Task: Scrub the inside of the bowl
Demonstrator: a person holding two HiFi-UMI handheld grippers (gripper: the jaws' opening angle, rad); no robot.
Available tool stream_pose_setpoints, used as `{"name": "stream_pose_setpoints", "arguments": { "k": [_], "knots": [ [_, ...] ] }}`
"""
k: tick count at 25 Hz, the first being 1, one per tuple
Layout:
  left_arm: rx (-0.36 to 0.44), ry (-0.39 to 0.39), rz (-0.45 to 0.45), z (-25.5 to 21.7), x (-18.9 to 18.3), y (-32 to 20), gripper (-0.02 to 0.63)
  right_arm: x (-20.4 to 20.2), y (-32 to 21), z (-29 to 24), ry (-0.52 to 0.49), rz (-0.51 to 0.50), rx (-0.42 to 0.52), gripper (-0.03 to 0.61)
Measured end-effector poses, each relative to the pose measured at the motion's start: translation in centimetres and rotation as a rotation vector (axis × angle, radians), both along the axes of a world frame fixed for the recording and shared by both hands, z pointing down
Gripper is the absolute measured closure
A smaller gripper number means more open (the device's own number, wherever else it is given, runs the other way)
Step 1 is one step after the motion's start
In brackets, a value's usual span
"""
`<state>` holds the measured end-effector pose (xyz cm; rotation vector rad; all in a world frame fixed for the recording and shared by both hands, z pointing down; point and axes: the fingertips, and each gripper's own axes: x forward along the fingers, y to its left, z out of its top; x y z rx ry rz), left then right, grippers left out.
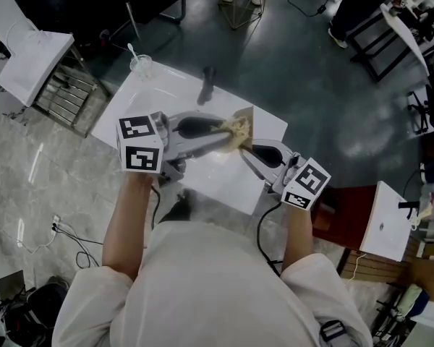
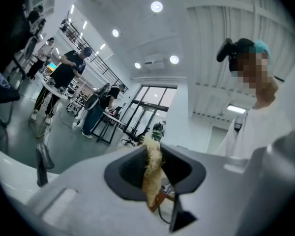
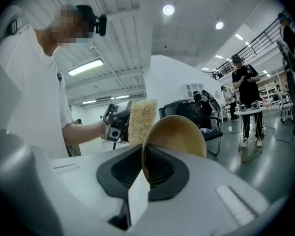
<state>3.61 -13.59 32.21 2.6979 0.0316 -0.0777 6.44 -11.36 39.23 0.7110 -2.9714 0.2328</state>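
— Where's the bowl?
— At the centre of the right gripper view, stood on edge, with its rim clamped in the right gripper.
— And the scrubber?
— Its long axis is upright. The left gripper pinches it just beside the bowl.
— Other containers?
— There's a glass in the head view's upper left, with a white utensil in it.

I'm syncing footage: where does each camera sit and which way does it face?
Head view: on the head, facing down at table, forearms, left gripper, right gripper.
Left gripper view: along its jaws, upward, scrubber between them; wearer's torso.
Right gripper view: along its jaws gripping the bowl rim; wearer's arm.
Shared: scrubber in all.
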Motion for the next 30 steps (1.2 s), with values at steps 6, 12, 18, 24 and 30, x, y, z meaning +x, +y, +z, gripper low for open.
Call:
{"name": "stream_pose_setpoints", "arguments": {
  "k": [6,12,18,24,30],
  "knots": [
    [0.06,-0.1,-0.031,0.2,0.3,-1.4,0.529,-0.8,1.8,1.9,0.094,-0.091,-0.026,0.561],
    [0.053,-0.162,-0.075,1.9,0.1,-3.7,0.529,-1.3,4.3,0.7,-0.01,-0.238,-0.053,0.56],
    [-0.065,-0.114,-0.048,4.3,0.1,-4.1,0.529,-1.6,5.7,-0.9,-0.127,-0.344,-0.078,0.554],
    [-0.152,-0.056,-0.048,5.6,-0.4,-4.0,0.529,-1.3,6.3,-2.2,-0.236,-0.393,-0.084,0.554],
    [-0.185,-0.016,-0.082,5.9,-0.9,-4.0,0.531,-0.3,5.5,-4.9,-0.4,-0.375,-0.045,0.555]
  ]
}}
